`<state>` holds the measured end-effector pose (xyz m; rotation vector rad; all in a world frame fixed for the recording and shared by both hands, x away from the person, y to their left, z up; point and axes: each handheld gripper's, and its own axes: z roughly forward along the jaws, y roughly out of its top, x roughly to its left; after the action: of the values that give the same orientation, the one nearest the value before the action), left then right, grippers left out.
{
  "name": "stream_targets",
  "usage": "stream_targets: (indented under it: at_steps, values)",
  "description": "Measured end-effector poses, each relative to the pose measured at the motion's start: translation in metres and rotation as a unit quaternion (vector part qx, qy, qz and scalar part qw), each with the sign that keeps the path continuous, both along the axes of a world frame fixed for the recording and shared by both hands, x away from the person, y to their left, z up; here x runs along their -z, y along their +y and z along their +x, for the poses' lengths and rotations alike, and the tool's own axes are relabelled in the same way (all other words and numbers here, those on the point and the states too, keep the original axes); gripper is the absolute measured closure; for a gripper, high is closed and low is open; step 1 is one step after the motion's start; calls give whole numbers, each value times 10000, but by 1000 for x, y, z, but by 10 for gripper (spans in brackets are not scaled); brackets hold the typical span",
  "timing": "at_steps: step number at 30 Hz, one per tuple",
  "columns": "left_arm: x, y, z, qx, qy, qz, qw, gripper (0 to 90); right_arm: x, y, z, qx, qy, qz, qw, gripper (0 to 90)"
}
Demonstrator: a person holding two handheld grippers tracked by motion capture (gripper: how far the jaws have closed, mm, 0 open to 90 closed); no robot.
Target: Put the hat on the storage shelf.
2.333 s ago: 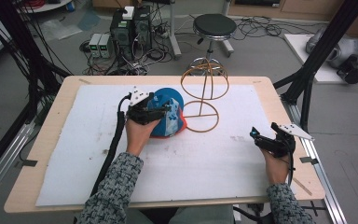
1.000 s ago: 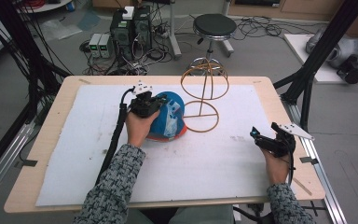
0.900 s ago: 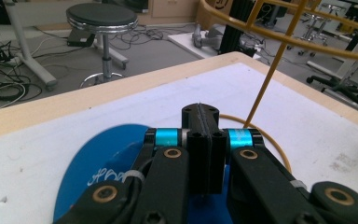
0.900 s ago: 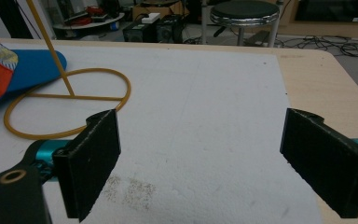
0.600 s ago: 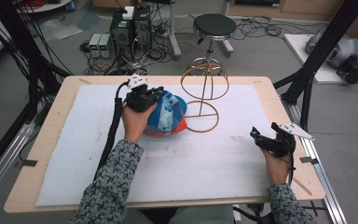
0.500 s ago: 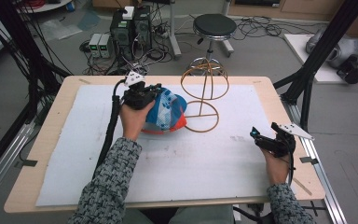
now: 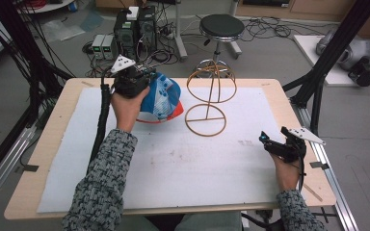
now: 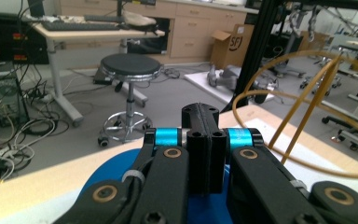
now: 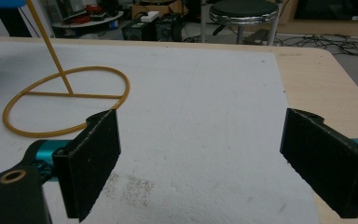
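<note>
the right hand-held gripper (image 7: 274, 144) rests low at the near right of the counter (image 7: 270, 86), on the white mat (image 7: 197, 163). in its own view the two black jaws stand wide apart with bare mat between them, holding nothing. it sits where it sat in the earlier high views.

the change is on the left. a moment ago the cap (image 7: 161, 98) lay on the mat under the left hand-held gripper (image 7: 137, 79); now that gripper has come up and back, and the cap has come with it, its brim tipped clear of the mat. in the left gripper view the jaws are pressed together, with blue cloth (image 8: 116, 168) just below them, so they are clamped on the cap's edge. judged from this, the pick-up is done and the carry toward the stand (image 7: 209, 98) is what remains; the cap must go higher yet to clear the wire dome.

the cap is blue with white markings and a red-orange brim. it hangs slack and crumpled from the grip, just left of the stand and not touching it as far as i can tell. the stand is bare yellow wire, a ring base with a post and a domed cage, empty. beyond the counter stands a black stool (image 7: 221, 26).
</note>
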<state>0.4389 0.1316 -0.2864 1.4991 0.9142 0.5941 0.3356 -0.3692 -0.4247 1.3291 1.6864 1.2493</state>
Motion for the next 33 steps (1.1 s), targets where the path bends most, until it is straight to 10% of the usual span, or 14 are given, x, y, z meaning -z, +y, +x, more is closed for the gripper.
stream_targets:
  at_steps: [18, 33]
  values:
    - [-65, 7, 4, 14, -699, 133, 9975, 899, 1, 1, 0, -33, 31, -11, 10000, 113]
    - [-98, -17, 15, 337, -896, 13, 9954, 899, 1, 0, 0, -23, 93, 40, 9999, 113]
